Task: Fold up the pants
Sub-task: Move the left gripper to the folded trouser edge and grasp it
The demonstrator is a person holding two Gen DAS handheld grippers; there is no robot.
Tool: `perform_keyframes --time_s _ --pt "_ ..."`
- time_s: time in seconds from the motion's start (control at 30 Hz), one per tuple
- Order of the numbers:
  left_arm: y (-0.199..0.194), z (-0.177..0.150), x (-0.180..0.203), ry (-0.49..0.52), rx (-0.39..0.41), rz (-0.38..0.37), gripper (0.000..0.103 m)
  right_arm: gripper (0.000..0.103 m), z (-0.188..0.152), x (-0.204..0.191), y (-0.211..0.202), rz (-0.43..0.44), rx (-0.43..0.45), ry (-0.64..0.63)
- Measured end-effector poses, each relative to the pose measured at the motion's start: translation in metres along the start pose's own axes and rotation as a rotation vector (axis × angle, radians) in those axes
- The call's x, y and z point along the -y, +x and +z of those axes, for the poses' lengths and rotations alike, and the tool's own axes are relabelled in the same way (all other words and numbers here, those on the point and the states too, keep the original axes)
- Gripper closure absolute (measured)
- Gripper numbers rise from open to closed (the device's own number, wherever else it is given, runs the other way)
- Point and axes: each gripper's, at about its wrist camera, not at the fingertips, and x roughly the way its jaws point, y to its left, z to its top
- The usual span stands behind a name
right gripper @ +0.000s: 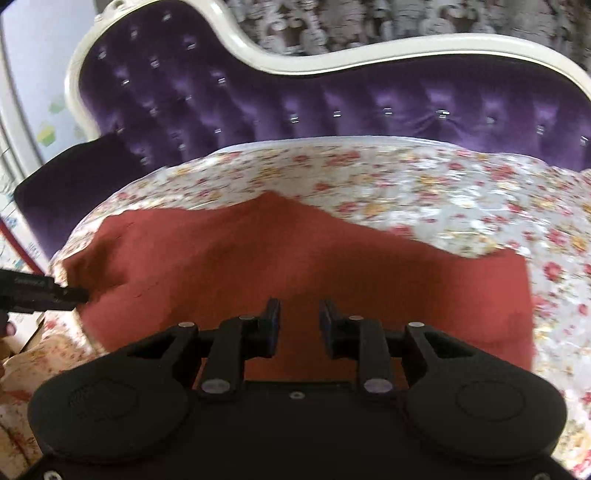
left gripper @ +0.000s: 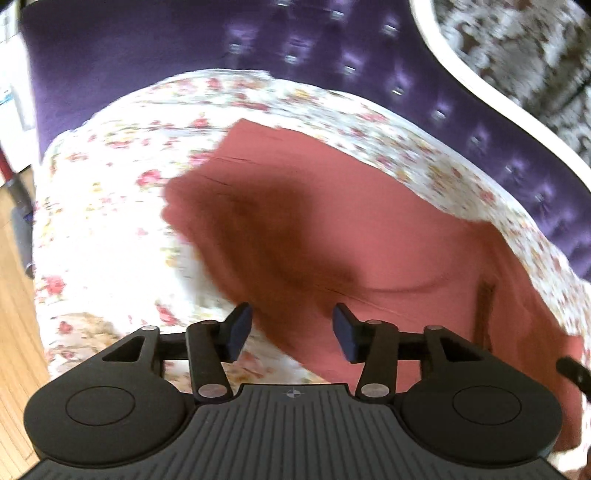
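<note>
The reddish-pink pants (left gripper: 351, 229) lie flat on a floral sheet (left gripper: 110, 229) over a sofa seat. In the left wrist view my left gripper (left gripper: 292, 332) is open and empty, hovering over the pants' near left edge. In the right wrist view the pants (right gripper: 295, 258) spread across the middle of the floral sheet (right gripper: 443, 192). My right gripper (right gripper: 299, 325) is open and empty above the pants' near edge. The left gripper's tip (right gripper: 70, 294) shows at the far left, by the pants' left end.
A purple tufted sofa back (right gripper: 295, 107) with a white frame (right gripper: 332, 59) rises behind the sheet. A purple armrest (right gripper: 74, 184) stands at the left. Wooden floor (left gripper: 14, 332) lies left of the sofa. Patterned wallpaper (right gripper: 369, 18) is behind.
</note>
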Motion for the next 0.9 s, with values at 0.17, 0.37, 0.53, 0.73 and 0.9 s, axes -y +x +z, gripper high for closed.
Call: perform_keyframes --time_s 0.17,0.37,0.53,0.73,0.9 --pt "0.007 0.010 -0.022 -0.071 0.011 -0.024 0.048 0.066 0.002 -0.013 0.008 0.029 -0.014 -0.022" --pt "0.026 0.027 -0.031 -0.115 0.009 -0.049 0.046 0.066 0.003 -0.020 0.013 0.047 -0.029 -0.027" --pt "0.041 0.039 -0.038 -0.117 0.004 -0.026 0.041 0.066 0.006 -0.026 0.021 0.065 -0.031 -0.035" --pt "0.047 0.057 -0.039 -0.105 0.031 0.020 0.038 0.066 0.012 -0.030 0.036 0.096 -0.030 -0.026" --pt "0.046 0.062 -0.029 -0.054 0.087 0.061 0.078 0.066 0.025 -0.026 0.053 0.094 -0.008 -0.007"
